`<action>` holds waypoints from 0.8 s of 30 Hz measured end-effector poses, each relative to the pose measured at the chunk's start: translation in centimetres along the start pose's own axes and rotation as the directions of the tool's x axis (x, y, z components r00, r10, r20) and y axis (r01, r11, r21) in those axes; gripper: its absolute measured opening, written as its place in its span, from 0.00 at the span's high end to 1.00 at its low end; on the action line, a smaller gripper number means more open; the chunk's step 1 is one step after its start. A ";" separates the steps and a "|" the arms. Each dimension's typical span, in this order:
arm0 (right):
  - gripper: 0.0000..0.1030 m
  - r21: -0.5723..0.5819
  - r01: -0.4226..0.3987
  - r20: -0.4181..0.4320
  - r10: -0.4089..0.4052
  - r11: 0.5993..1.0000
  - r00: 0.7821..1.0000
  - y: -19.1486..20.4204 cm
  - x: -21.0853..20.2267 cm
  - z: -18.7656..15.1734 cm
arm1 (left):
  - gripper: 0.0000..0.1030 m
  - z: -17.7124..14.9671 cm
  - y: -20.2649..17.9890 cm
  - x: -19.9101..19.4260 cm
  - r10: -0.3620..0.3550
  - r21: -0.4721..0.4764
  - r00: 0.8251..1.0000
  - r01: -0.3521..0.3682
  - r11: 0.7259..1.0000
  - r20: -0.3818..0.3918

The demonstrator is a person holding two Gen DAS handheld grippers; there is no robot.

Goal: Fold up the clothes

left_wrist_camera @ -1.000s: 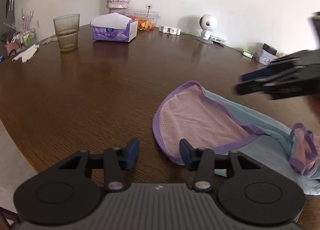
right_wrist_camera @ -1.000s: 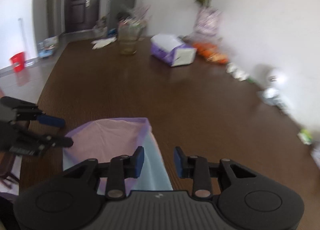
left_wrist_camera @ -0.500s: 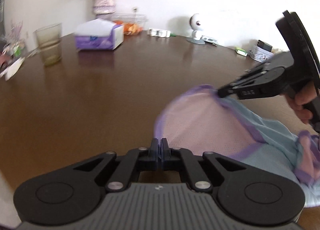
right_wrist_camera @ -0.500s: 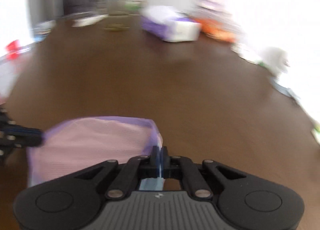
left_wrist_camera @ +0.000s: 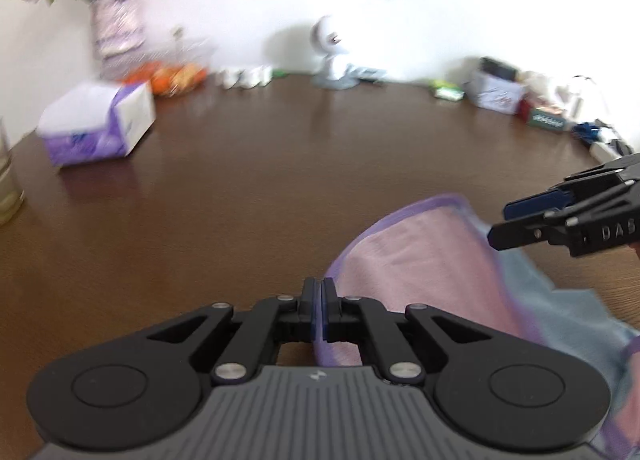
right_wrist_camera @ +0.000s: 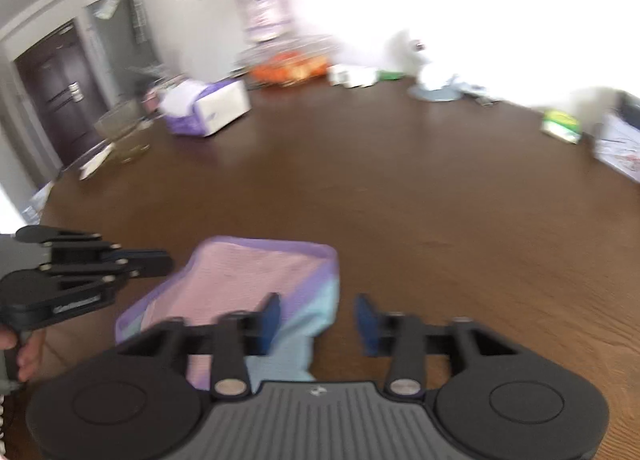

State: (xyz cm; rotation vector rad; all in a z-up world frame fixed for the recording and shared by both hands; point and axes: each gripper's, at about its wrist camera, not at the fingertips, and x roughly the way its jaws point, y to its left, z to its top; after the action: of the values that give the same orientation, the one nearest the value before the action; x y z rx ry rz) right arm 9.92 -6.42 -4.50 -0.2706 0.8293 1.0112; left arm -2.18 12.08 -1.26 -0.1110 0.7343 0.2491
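Observation:
A small pink garment (left_wrist_camera: 420, 260) with purple trim and a light blue part lies on the dark wooden table (left_wrist_camera: 240, 188). My left gripper (left_wrist_camera: 319, 308) is shut on the garment's purple-trimmed left edge. It also shows in the right wrist view (right_wrist_camera: 160, 260), at the left of the garment (right_wrist_camera: 248, 280). My right gripper (right_wrist_camera: 318, 320) is open just above the garment's blue right corner, holding nothing. In the left wrist view it (left_wrist_camera: 500, 224) hovers at the garment's right side.
A purple tissue box (left_wrist_camera: 96, 128) and a glass (left_wrist_camera: 8, 180) stand at the far left. A flower vase (left_wrist_camera: 116, 32), a fruit tray (left_wrist_camera: 172, 72), a small white camera (left_wrist_camera: 332, 56) and several small boxes (left_wrist_camera: 496, 92) line the wall side.
My right gripper has opened and let go of the garment's corner. My left gripper stays shut on the edge. Both views have swung towards the right.

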 end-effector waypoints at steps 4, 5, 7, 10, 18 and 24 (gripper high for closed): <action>0.80 -0.072 0.063 -0.015 -0.064 0.995 0.998 1.5 1.9 0.0 | 0.91 -0.2 0.7 -0.7 0.041 -0.041 0.999 -0.041 0.998 -0.003; 0.96 -0.072 0.056 -0.016 -0.058 0.996 0.998 1.7 2.0 0.1 | 0.81 -0.2 0.8 -1.4 0.029 -0.063 1.000 -0.029 0.998 0.000; 0.96 -0.090 0.070 -0.016 -0.071 0.993 0.997 1.8 2.1 0.2 | 0.35 -0.5 0.9 -2.7 -0.014 -0.095 1.000 0.015 0.995 0.003; 0.97 -0.109 0.086 -0.012 -0.088 0.990 0.996 2.4 2.7 0.4 | 0.48 -1.0 -0.6 -2.6 -0.025 -0.046 1.000 0.024 0.999 -0.020; 0.97 -0.068 0.192 0.000 -0.193 0.979 0.981 1.9 2.4 0.6 | 0.98 0.2 -3.7 -0.2 0.008 0.066 1.000 -0.006 0.998 -0.021; 0.97 0.085 0.374 0.003 -0.375 0.924 0.927 -2.4 0.5 -0.1 | 0.98 4.6 -9.2 5.7 -0.098 0.161 0.995 0.096 0.982 0.006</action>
State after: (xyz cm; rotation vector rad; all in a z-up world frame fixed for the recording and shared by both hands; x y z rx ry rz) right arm 11.96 -7.40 -5.37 -0.3338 0.7637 0.6179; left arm 7.31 5.08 -1.61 0.0078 0.7308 0.0974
